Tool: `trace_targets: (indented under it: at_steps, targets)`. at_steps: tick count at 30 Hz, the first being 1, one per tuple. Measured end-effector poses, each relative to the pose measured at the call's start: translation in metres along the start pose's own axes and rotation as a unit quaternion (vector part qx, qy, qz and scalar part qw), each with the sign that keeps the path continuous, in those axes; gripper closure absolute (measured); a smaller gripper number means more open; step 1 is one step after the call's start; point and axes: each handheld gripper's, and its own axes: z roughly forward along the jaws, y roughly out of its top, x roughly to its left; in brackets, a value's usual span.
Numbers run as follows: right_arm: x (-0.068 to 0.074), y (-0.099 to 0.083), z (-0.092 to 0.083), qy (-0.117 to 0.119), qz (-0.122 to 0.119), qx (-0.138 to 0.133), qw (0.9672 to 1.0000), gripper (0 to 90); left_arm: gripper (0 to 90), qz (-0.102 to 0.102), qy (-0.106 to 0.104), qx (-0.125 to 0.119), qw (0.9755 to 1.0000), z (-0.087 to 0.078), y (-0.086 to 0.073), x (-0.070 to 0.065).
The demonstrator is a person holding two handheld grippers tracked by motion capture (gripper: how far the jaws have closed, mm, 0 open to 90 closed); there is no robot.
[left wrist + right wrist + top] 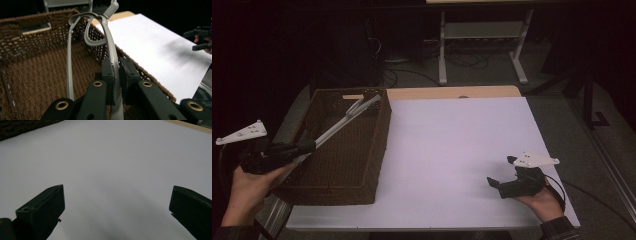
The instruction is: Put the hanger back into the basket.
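High view: one person at a table, two hands, each carrying one two-jaw gripper. The left gripper (pixel 304 146), at the near left corner of the single brown woven basket (pixel 379 145), pinches one pair of grey tongs (pixel 343 123). The tongs slant up and away across the basket's interior, their far end lying above the basket's far rim. The one white sheet (pixel 452 145) covers the tabletop to the right of the basket, which stands on its left edge.

Left gripper view: the two black jaws are pressed against one arm of the tongs (pixel 110 45); the second arm runs free at left, and both arms join in a loop at the far end, over the woven floor of the basket (pixel 37 75).

Right gripper view: the right gripper (pixel 116 207) hangs over the bare white sheet (pixel 112 157), its two jaws spread wide with nothing between them. In the high view it (pixel 495 183) sits near the sheet's near right corner, well apart from the basket.
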Motion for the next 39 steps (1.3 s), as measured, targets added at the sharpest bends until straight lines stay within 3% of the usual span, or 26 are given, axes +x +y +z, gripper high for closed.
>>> trace_targets:
  at_steps: [13,17,23,28,32,39]
  targets:
    - [-0.001,-0.001,0.000,-0.002,0.001,0.000,1.0000,0.0,82.6,-0.009,-0.004,0.056,0.9984,0.025,-0.005,0.021]
    - [-0.001,-0.001,0.000,-0.002,-0.001,0.001,1.0000,0.0,82.7,-0.014,-0.008,0.055,0.9984,0.028,-0.007,0.026]
    - [-0.001,-0.001,0.000,-0.003,-0.001,0.000,1.0000,0.0,82.4,-0.022,-0.011,0.080,0.9965,0.031,-0.015,0.034]
    - [-0.001,-0.001,0.000,-0.003,-0.001,0.001,1.0000,0.0,82.1,-0.029,-0.012,0.085,0.9959,0.031,-0.021,0.037]
    - [-0.001,0.000,0.000,-0.003,0.000,0.000,1.0000,0.0,80.4,-0.032,0.000,0.085,0.9958,0.030,-0.022,0.039]
    - [-0.001,-0.001,-0.001,-0.003,0.002,0.000,1.0000,0.0,72.5,-0.035,0.003,0.076,0.9965,0.028,-0.021,0.039]
